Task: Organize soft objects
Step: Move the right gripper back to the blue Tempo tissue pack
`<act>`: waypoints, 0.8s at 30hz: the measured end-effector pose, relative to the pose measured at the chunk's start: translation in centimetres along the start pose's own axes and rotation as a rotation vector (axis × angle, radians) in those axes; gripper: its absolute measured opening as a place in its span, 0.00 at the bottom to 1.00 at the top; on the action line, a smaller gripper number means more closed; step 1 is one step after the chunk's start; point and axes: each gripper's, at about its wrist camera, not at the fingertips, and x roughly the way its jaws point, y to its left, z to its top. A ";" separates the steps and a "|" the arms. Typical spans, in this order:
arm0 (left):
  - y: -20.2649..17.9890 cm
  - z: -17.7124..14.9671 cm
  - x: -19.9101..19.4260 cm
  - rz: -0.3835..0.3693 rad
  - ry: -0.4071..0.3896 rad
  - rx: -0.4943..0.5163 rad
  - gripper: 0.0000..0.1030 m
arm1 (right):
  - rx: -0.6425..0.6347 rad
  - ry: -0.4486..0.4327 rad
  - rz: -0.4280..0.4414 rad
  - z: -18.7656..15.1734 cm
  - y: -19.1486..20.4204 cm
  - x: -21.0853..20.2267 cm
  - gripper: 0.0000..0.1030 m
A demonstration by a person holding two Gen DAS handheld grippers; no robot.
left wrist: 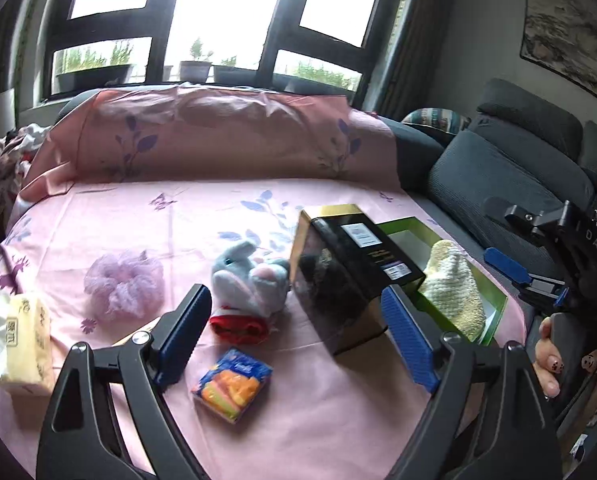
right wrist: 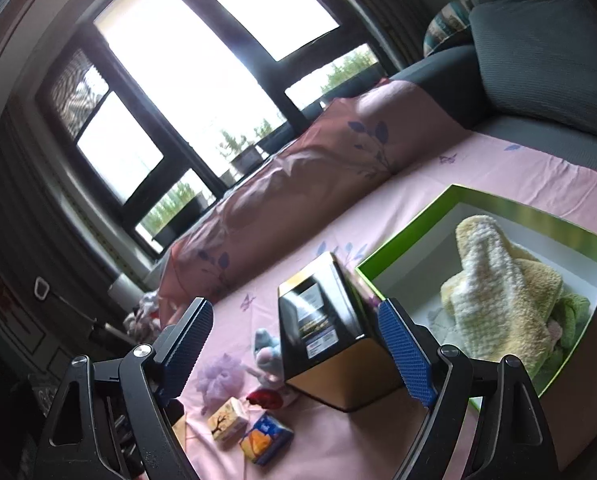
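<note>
A grey plush bunny (left wrist: 250,276) (right wrist: 266,350) lies on the pink sheet (left wrist: 178,208), with a red soft item (left wrist: 238,326) (right wrist: 264,398) just in front of it. A fluffy purple scrunchie (left wrist: 124,284) (right wrist: 222,378) rests to its left. A yellow-white knitted cloth (left wrist: 454,284) (right wrist: 498,284) sits inside the open green box (left wrist: 494,320) (right wrist: 418,232) at the right. My left gripper (left wrist: 296,296) hangs open above the bunny and the black box, holding nothing. My right gripper (right wrist: 294,308) is open and empty too, left of the green box.
A black and gold box (left wrist: 338,280) (right wrist: 326,344) stands between the bunny and the green box. A yellow tissue pack (left wrist: 26,344) (right wrist: 228,422) and a blue-orange packet (left wrist: 232,382) (right wrist: 264,438) lie near the front. Grey sofa cushions (left wrist: 510,184) border the right; a hand (left wrist: 548,364) shows there.
</note>
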 end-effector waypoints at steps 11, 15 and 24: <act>7.8 -4.9 2.3 0.110 0.154 -0.206 0.85 | -0.236 0.281 0.017 -4.8 7.0 7.0 0.83; 9.9 -6.6 3.5 0.077 0.240 -0.288 0.84 | -0.261 0.347 0.019 -6.8 7.8 8.8 0.83; 10.5 -7.3 4.3 0.076 0.291 -0.313 0.83 | -0.256 0.413 -0.009 -8.6 7.1 10.4 0.83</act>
